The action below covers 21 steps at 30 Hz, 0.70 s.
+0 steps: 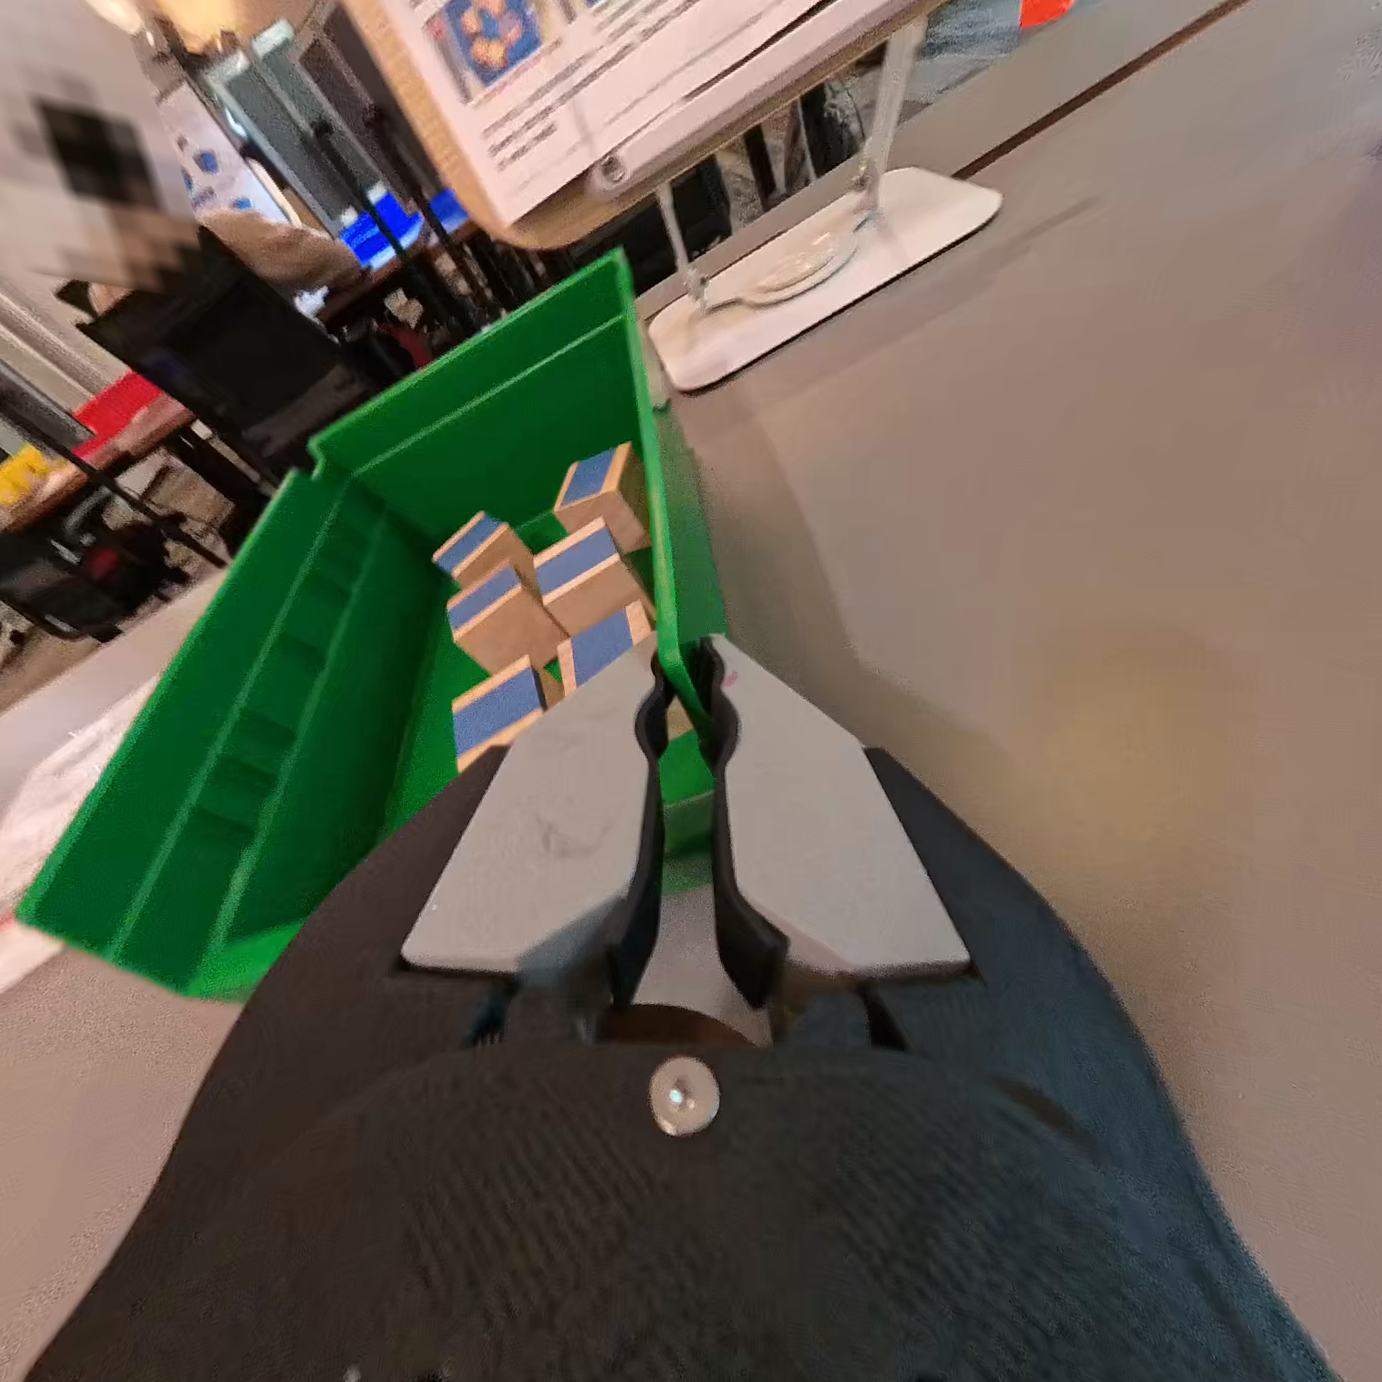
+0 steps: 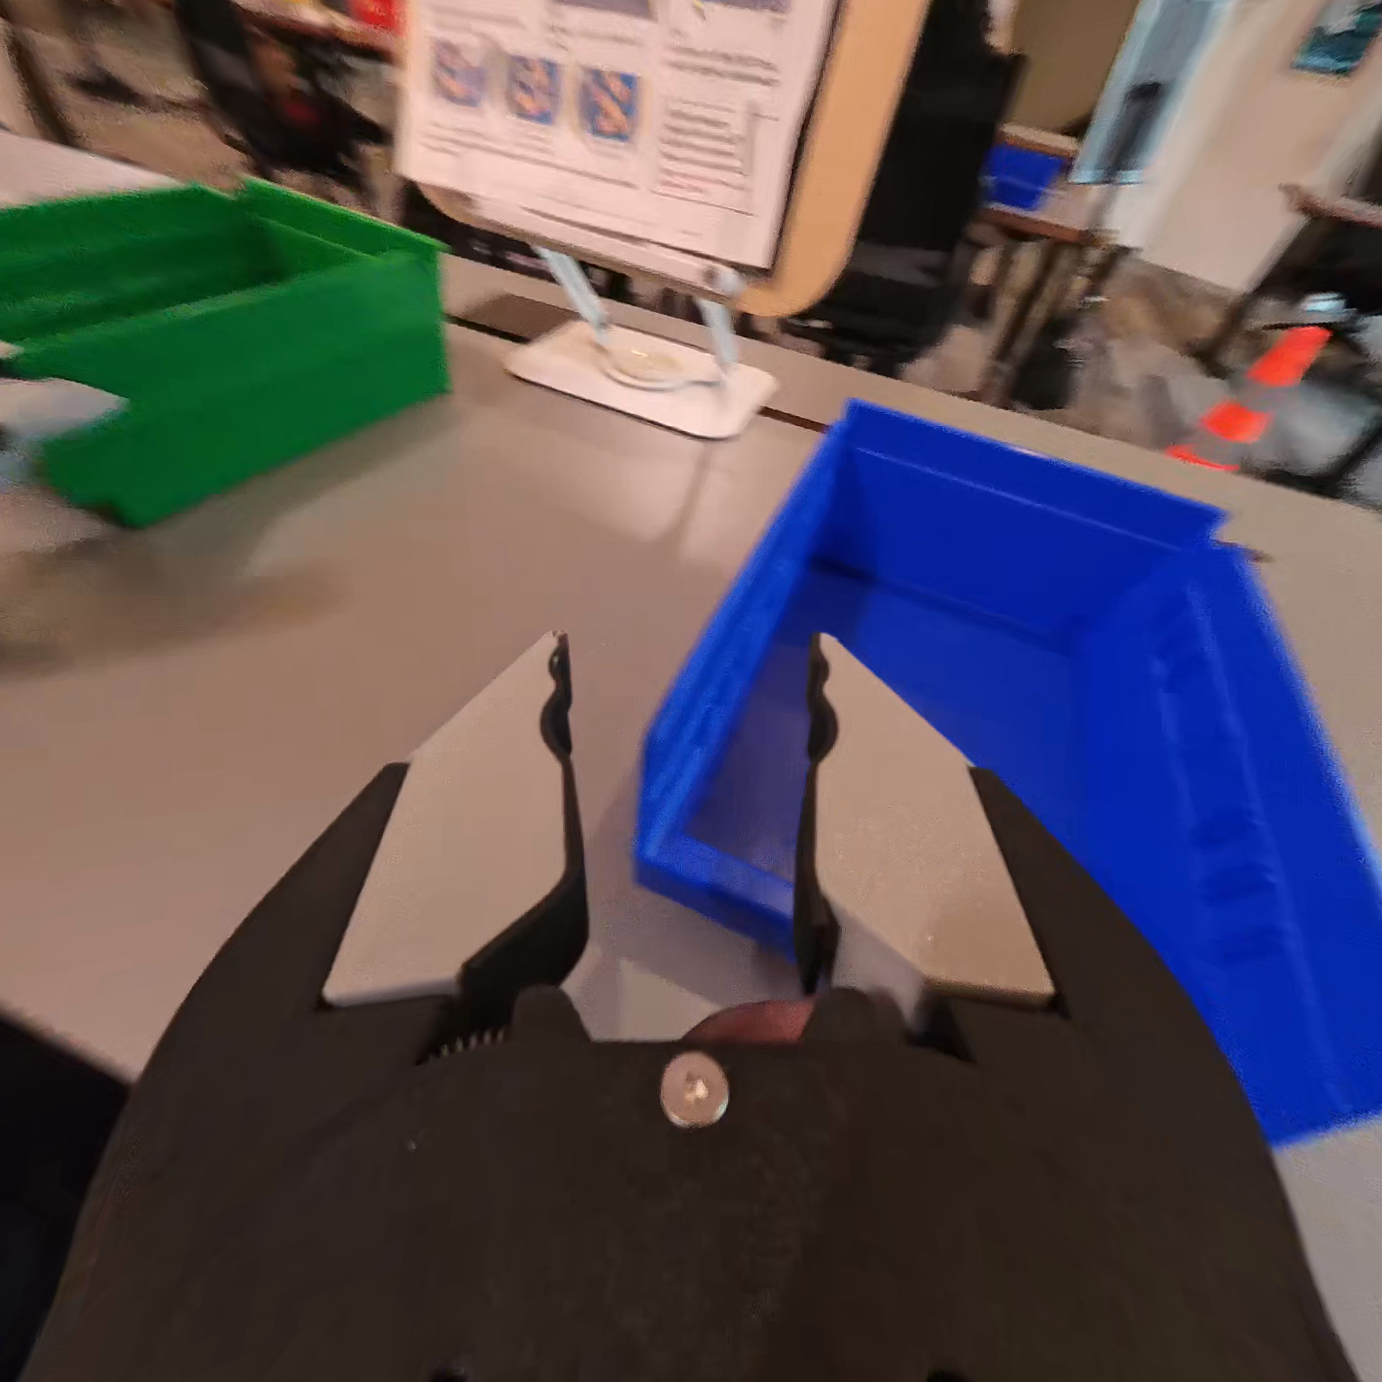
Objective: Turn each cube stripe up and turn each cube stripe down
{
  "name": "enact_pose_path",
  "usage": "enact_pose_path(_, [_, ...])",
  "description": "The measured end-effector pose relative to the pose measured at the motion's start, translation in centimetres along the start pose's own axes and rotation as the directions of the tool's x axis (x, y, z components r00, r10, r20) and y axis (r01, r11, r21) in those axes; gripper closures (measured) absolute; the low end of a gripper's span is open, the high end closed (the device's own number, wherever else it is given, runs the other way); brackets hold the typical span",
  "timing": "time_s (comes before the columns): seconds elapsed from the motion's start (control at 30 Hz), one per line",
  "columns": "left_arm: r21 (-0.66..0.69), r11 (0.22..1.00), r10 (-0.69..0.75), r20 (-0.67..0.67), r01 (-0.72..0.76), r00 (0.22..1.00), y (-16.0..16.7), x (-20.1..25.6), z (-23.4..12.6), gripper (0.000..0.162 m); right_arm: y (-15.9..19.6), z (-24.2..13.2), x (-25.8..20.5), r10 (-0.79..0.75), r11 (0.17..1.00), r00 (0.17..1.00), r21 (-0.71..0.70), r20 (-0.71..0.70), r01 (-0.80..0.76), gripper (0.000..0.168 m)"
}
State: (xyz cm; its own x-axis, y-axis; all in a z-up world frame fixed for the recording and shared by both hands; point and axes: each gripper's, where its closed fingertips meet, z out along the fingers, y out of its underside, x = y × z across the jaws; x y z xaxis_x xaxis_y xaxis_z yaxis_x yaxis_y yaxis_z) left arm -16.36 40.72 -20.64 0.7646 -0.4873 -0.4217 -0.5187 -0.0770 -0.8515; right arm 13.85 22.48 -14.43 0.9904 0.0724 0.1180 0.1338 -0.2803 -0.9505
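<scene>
Wooden cubes (image 1: 508,628) with blue stripes up lie in the green bin (image 1: 314,673), whose wall the left gripper (image 1: 684,673) pinches; the right gripper (image 2: 688,658) gapes, empty.

Six wooden cubes (image 1: 550,598) sit clustered inside a green bin (image 1: 247,718), toward its 3 o'clock wall. Each shows a wide blue stripe, edged in pale wood, on its upward face. Several touch one another; the cube at 12 o'clock (image 1: 602,493) sits tilted, slightly apart.
</scene>
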Motion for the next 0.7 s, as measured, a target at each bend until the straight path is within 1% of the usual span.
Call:
enact_pose_path(0.03, [0.000, 0.999, -0.047, -0.006, 0.047, 0.999, 0.6, -0.9, -0.2, 0.159, -0.2, -0.3, -1.0, 0.027, 1.000, 0.998, 0.001, 0.053, -0.027, 0.103])
enact_pose_path(0.07, [0.002, 0.995, -0.103, -0.025, 0.103, 0.994, 1.0, -1.6, -0.5, 0.160, 0.1, -0.3, -1.7, 0.034, 0.999, 0.997, -0.017, 0.073, -0.033, 0.103])
enact_pose_path(0.13, [-0.005, 0.987, -0.163, -0.016, 0.163, 0.987, 1.8, -2.9, -1.0, 0.160, 1.7, 0.8, -1.8, -0.033, 0.996, 0.999, -0.083, 0.013, 0.034, 0.104])
enact_pose_path(0.2, [-0.001, 0.981, -0.195, 0.003, 0.195, 0.981, 2.3, -3.4, -1.6, 0.160, 3.4, 2.4, -0.4, -0.093, 0.986, 0.992, -0.144, -0.086, 0.080, 0.118])
enact_pose_path(0.23, [0.002, 0.979, -0.203, 0.011, 0.203, 0.979, 2.4, -3.4, -1.9, 0.160, 4.2, 3.1, 0.1, -0.088, 0.982, 0.991, -0.177, -0.098, 0.070, 0.126])
enact_pose_path(0.27, [0.004, 0.979, -0.203, 0.023, 0.203, 0.979, 2.4, -3.3, -2.2, 0.160, 4.8, 3.7, 0.5, -0.064, 0.980, 0.994, -0.195, -0.092, 0.045, 0.138])
enact_pose_path(0.3, [0.007, 0.980, -0.200, 0.038, 0.200, 0.979, 2.5, -3.3, -2.5, 0.160, 5.1, 4.0, 0.4, -0.032, 0.981, 0.998, -0.195, -0.057, 0.021, 0.138])
enact_pose_path(0.33, [0.011, 0.978, -0.206, 0.059, 0.206, 0.977, 2.5, -3.3, -2.7, 0.160, 5.1, 4.2, 0.7, 0.001, 0.981, 0.999, -0.191, -0.050, -0.010, 0.144])
enact_pose_path(0.37, [0.018, 0.974, -0.226, 0.076, 0.226, 0.971, 2.5, -3.4, -2.8, 0.161, 5.2, 4.3, 1.3, -0.012, 0.980, 0.997, -0.200, -0.072, -0.002, 0.155])
enact_pose_path(0.43, [0.040, 0.971, -0.238, 0.090, 0.235, 0.967, 2.4, -3.0, -2.8, 0.161, 5.6, 4.1, 4.1, -0.126, 0.970, 0.967, -0.233, -0.223, 0.072, 0.165])
enact_pose_path(0.47, [0.040, 0.978, -0.209, 0.086, 0.206, 0.974, 2.2, -2.6, -2.7, 0.161, 5.6, 4.1, 4.8, -0.142, 0.969, 0.958, -0.235, -0.250, 0.082, 0.166])
enact_pose_path(0.57, [0.036, 0.981, -0.191, 0.081, 0.189, 0.978, 1.6, -1.9, -2.5, 0.161, 5.6, 4.2, 4.7, -0.043, 0.981, 0.979, -0.193, -0.199, 0.004, 0.165])
enact_pose_path(0.7, [0.037, 0.983, -0.184, 0.076, 0.182, 0.980, 1.1, -1.1, -2.4, 0.159, 5.5, 4.9, 5.5, -0.068, 0.978, 0.970, -0.208, -0.235, 0.018, 0.167])
